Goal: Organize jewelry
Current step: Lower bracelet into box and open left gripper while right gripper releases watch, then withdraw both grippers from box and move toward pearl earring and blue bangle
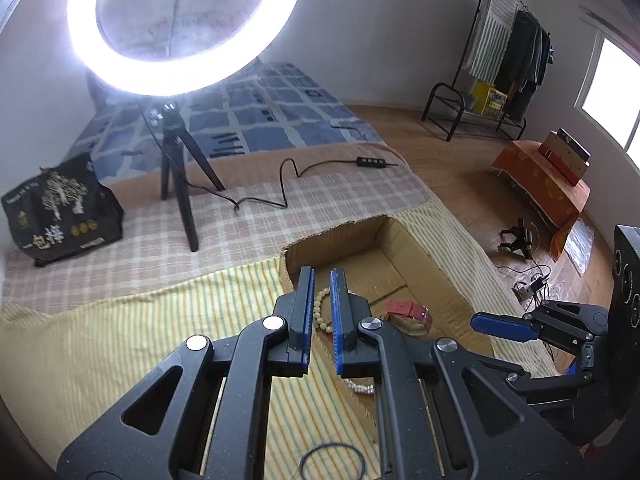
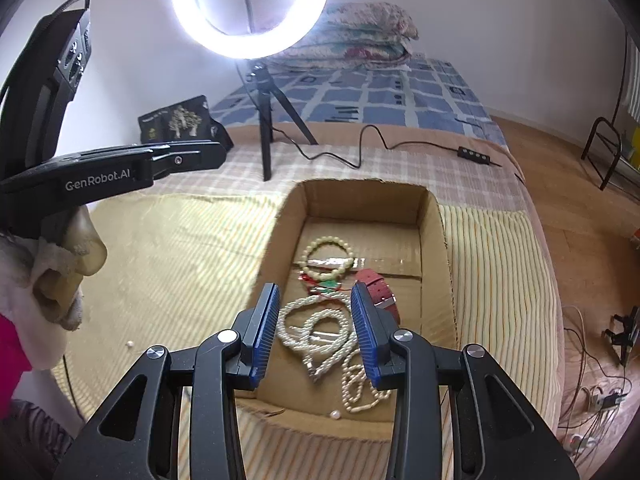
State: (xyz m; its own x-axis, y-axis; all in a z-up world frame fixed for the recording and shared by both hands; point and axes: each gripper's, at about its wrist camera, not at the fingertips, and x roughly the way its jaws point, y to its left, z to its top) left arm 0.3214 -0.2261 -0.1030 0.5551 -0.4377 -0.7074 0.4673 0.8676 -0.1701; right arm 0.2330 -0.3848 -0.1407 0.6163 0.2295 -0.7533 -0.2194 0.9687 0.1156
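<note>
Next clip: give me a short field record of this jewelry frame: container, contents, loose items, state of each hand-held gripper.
container: cardboard box, open, on striped cloth
contents: bead bracelet, pearl necklace, red strap
loose items: single pearl and dark elastic ring on the cloth
left hand-held gripper: narrow gap, holding nothing
right hand-held gripper: open above the necklace, holding nothing
</note>
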